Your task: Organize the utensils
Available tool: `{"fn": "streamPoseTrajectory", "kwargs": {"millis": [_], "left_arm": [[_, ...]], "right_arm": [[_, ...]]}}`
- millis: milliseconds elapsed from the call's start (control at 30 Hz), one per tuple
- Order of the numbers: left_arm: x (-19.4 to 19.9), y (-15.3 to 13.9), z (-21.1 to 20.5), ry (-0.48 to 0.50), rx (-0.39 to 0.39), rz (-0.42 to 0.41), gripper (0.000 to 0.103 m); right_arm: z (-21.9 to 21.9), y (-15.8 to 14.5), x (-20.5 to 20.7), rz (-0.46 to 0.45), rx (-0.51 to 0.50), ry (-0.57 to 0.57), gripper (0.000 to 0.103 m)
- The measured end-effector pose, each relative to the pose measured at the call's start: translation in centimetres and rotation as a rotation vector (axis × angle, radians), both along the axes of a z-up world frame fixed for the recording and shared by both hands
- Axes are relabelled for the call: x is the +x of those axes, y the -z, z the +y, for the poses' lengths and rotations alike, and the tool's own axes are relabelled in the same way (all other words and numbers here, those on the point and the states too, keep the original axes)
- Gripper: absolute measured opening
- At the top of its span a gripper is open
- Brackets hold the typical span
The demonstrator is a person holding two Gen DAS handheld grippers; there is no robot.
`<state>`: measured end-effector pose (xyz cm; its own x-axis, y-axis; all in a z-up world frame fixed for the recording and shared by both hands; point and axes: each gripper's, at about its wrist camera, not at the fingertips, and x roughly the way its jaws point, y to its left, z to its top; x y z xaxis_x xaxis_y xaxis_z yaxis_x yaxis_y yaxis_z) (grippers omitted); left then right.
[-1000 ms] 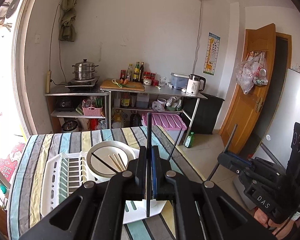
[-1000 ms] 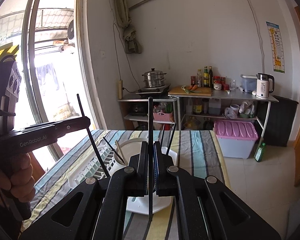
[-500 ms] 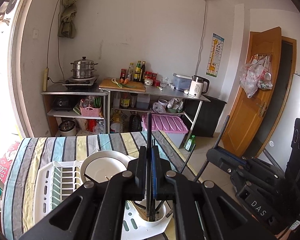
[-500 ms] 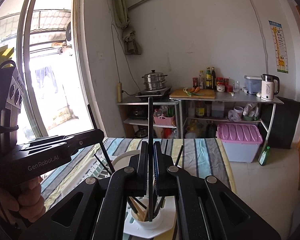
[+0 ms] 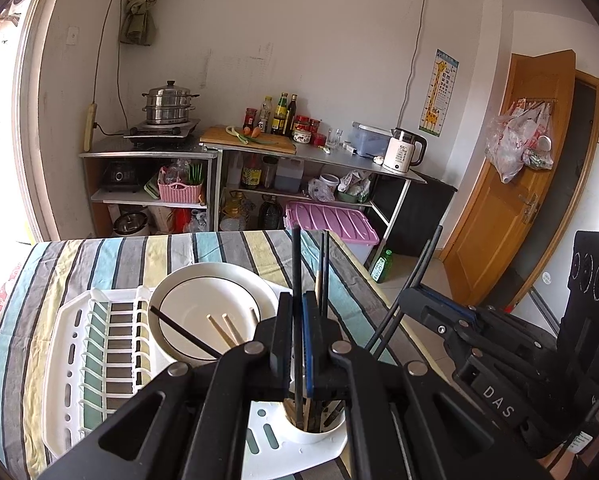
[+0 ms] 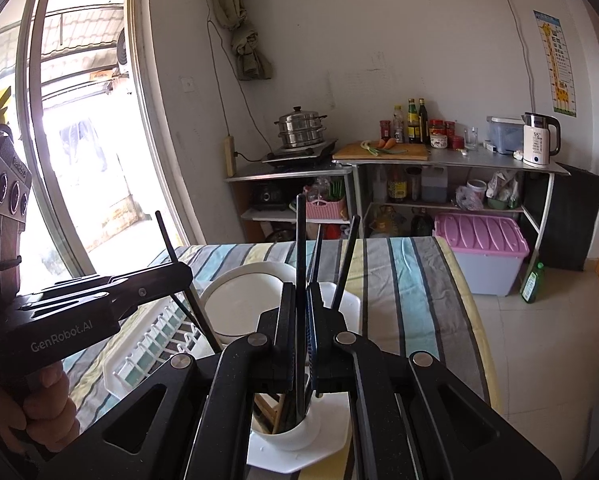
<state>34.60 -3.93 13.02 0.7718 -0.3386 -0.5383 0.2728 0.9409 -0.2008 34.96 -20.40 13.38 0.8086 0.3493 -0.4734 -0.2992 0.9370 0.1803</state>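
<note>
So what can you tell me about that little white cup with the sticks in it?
The white utensil cup is round and looks like smooth plastic. It sits upright at the near corner of the white dish rack, on the striped tablecloth. Black chopsticks and a few wooden ones stand inside, leaning against its rim. The left gripper and the right gripper are each shut on a black chopstick whose lower end reaches down into the cup. Both grippers hide part of its rim.
</note>
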Motion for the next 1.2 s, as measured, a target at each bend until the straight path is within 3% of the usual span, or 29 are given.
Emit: {"fn": "streamPoseTrajectory", "kwargs": {"millis": [133,500,633,967,1033,1200], "left_arm": [[0.1,1.3,0.0,-0.013,0.013,0.015,0.005],[-0.2,1.1,0.4,-0.026,0.021,0.014,0.006],[-0.8,1.0,0.5,-0.036,0.039,0.008,0.006],[-6.2,1.8,2.1,-0.097,0.041,-0.041,0.020],[-7.5,2.2,2.2,-0.108,0.042,-0.042,0.021],[-11.2,3.4,2.3,-0.134,0.057,-0.050,0.022]], "right_arm": [[-0.4,0.7,0.3,0.016,0.003,0.010,0.005],[-0.5,0.5,0.6,0.041,-0.004,-0.021,0.005],[-0.5,0.4,-0.1,0.032,-0.010,-0.027,0.015],[-1.1,0.4,-5.4,-0.004,-0.015,-0.019,0.018],[-1.0,0.5,-6.9,-0.013,-0.015,-0.017,0.023],[-1.0,0.8,-11.0,-0.043,-0.023,-0.009,0.024]]}}
